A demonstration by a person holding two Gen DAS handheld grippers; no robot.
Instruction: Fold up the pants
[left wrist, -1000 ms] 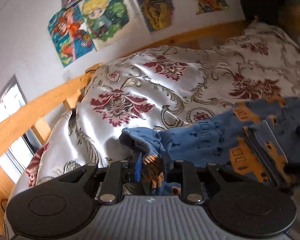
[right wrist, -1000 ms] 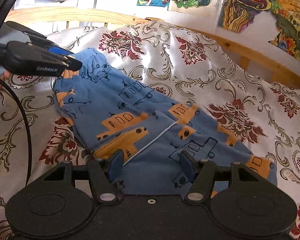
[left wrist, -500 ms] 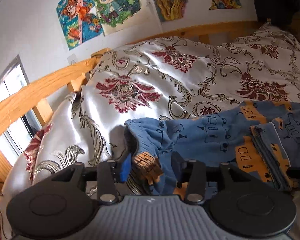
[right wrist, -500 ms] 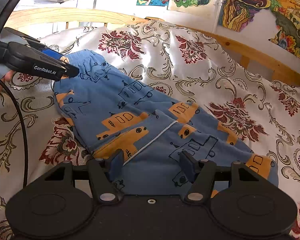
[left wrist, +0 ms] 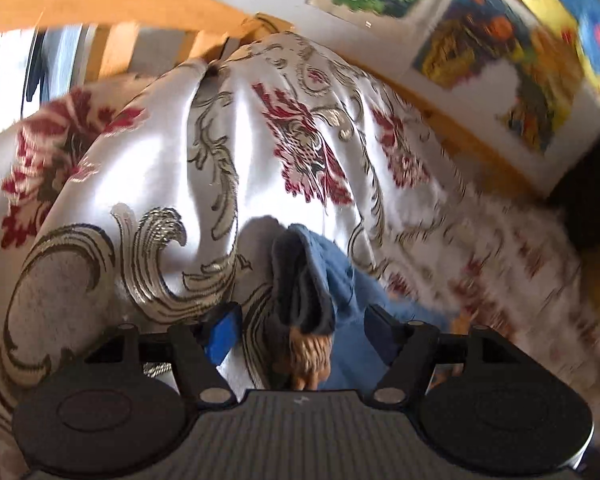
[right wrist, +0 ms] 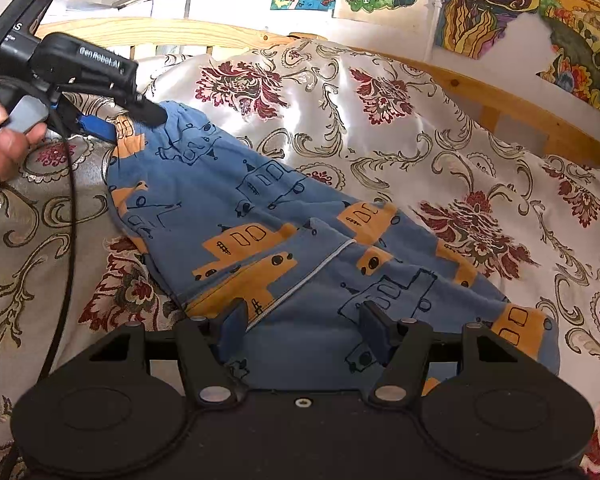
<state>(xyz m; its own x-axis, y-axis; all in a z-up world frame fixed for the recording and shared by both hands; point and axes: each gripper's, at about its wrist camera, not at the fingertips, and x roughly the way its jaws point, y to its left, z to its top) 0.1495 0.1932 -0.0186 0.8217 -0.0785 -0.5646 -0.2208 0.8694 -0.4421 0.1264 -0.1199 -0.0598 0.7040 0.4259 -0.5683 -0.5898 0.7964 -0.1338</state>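
Blue pants (right wrist: 260, 200) printed with orange buses lie across the bed, partly folded, with a doubled layer nearest me. My right gripper (right wrist: 304, 326) hovers open over that near folded part, its fingers apart above the cloth. In the right wrist view my left gripper (right wrist: 134, 122) sits at the far left end of the pants, held by a hand (right wrist: 0, 140). In the left wrist view the left gripper (left wrist: 302, 332) is open, and the bunched end of the pants (left wrist: 324, 280) rests loose between its widely spread fingers.
A shiny floral bedspread (right wrist: 420, 140) covers the bed. A wooden bed rail (right wrist: 180, 34) runs along the far side under colourful posters (right wrist: 480, 8). A black cable (right wrist: 66, 220) hangs from the left gripper. A window (left wrist: 20, 80) is at the left.
My left gripper was shut on the pants' end a second ago and has since spread wide, letting it go; it has also swung and tilted. The right gripper has stayed still.
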